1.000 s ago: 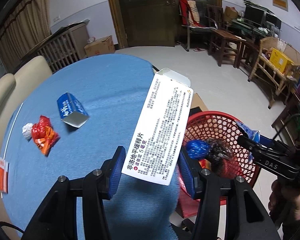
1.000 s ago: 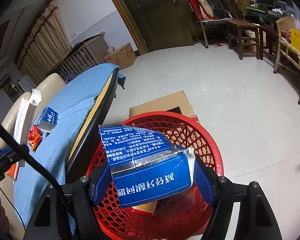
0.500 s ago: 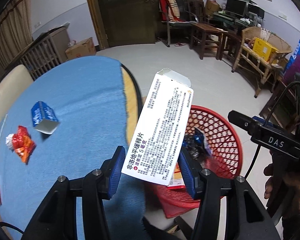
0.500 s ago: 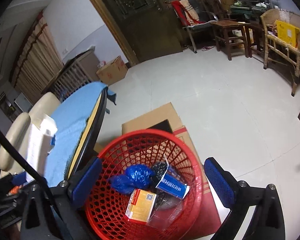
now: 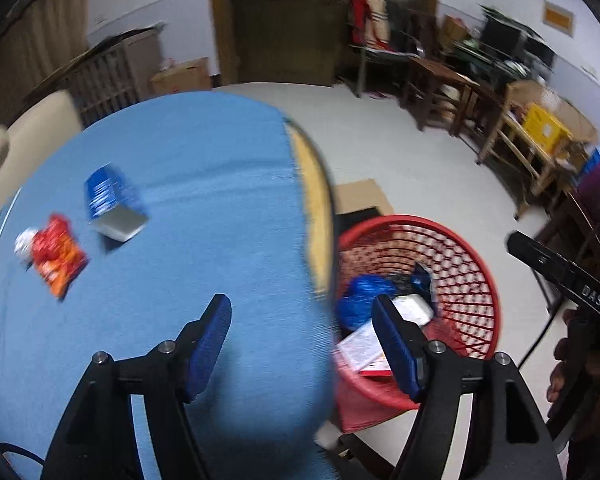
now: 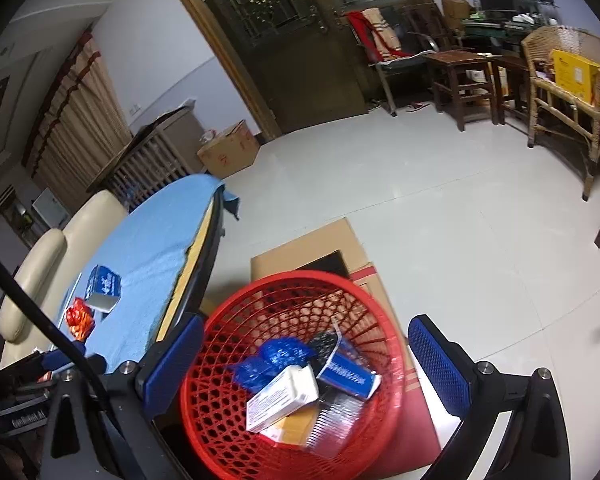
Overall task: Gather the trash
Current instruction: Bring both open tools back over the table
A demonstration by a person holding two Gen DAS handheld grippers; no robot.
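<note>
Both my left gripper [image 5: 302, 344] and right gripper [image 6: 306, 360] gape wide, holding nothing; a white box [image 6: 282, 398] lies in the red basket [image 6: 220, 432] beside the table's [image 5: 188, 248] edge.

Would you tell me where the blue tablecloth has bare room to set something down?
The tablecloth lies bare between the blue carton and the basket-side edge. It is crowded at the far-left edge, around the red wrapper.

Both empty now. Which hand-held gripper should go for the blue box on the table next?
Probably left. The left hand-held gripper is open over the blue cloth, facing the blue box. The right hand-held gripper is open above the red basket, off the table.
</note>
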